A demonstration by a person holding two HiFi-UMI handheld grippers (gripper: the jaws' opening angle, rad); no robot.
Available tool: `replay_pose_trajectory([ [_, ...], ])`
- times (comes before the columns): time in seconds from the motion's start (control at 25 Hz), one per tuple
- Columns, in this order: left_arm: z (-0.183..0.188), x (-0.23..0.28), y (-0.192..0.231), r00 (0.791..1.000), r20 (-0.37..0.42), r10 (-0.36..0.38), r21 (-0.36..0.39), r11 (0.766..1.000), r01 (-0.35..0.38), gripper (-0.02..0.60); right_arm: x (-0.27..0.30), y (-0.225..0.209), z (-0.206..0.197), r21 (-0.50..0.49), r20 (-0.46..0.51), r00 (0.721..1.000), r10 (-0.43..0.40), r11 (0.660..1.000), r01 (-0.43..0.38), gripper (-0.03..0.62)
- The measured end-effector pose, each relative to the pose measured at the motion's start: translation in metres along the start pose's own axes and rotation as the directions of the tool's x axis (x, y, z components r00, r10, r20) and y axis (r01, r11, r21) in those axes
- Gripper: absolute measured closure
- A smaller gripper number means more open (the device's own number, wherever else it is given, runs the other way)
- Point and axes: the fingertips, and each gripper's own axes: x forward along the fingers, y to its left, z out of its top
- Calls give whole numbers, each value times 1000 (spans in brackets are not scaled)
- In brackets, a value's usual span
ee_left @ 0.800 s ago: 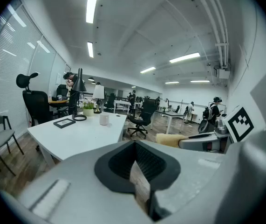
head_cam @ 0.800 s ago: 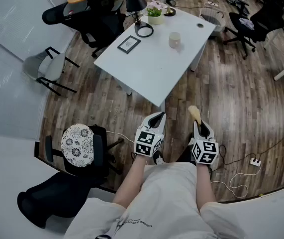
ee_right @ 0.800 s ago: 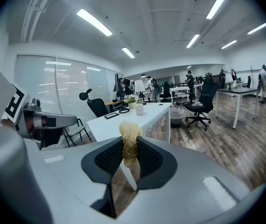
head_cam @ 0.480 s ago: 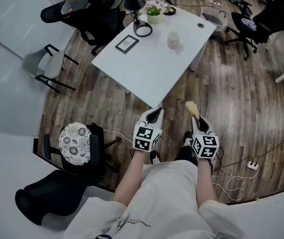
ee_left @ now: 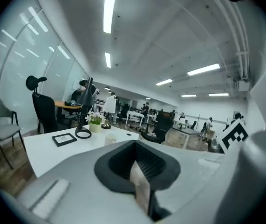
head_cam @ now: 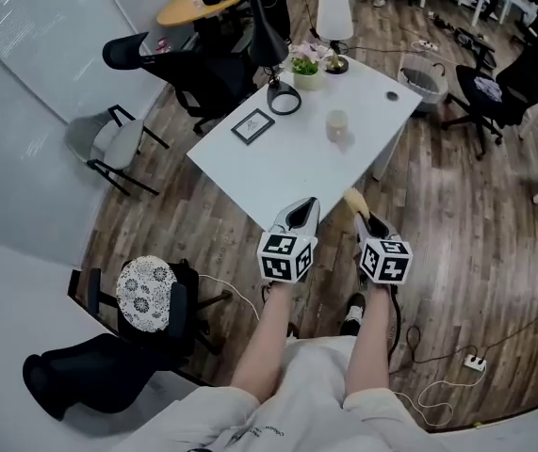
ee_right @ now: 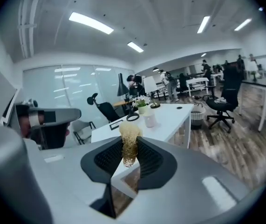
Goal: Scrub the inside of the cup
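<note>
The cup (head_cam: 337, 124) is pale cream, plain and upright, standing alone on the white table (head_cam: 278, 172) toward its far right side; the scrubber (head_cam: 354, 201), a tan fibrous tuft, points up just off the table's near corner, pinched between the jaws of the right gripper (head_cam: 367, 222).

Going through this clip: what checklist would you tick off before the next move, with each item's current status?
1. Scrubbing tool held: right gripper has its jaws closed on the fibrous scrubber. Ok.
2. Left gripper free to steady the cup: jaws together, nothing between them. Ok.
3. Cup upright on the white table. Ok.
4. Cup within reach: both grippers are at the table's near corner, well short of the cup. Not ok.
5. Room around the cup: the picture frame and the lamp base stand apart from it. Ok.
6. Inside of the cup empty: cannot tell.
</note>
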Motion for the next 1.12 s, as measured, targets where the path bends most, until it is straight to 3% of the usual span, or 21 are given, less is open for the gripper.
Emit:
replay_pose_trajectory([
  [0.16, -11, 26, 5, 997, -64, 50, 56, 997, -46, 581, 10, -13, 18, -121, -52, 997, 58, 991, -64, 484],
  [0.32, 8, 59, -7, 996, -50, 71, 82, 994, -66, 581, 13, -40, 61, -188, -49, 995, 84, 978, -92, 484],
  [0.6, 24, 111, -35, 994, -20, 103, 100, 990, -100, 581, 32, -90, 94, -209, -39, 993, 111, 971, -117, 480],
  [0.8, 27, 133, -46, 989, 10, 148, 64, 987, -148, 581, 36, -117, 98, -248, -64, 988, 142, 957, -153, 480],
  [0.92, 20, 139, -49, 982, 22, 189, 22, 982, -190, 581, 32, -136, 95, -211, -85, 983, 162, 961, -177, 479],
  [1.12, 2, 136, -45, 970, 5, 244, -32, 969, -244, 581, 35, -144, 86, -249, -153, 971, 186, 943, -220, 479],
])
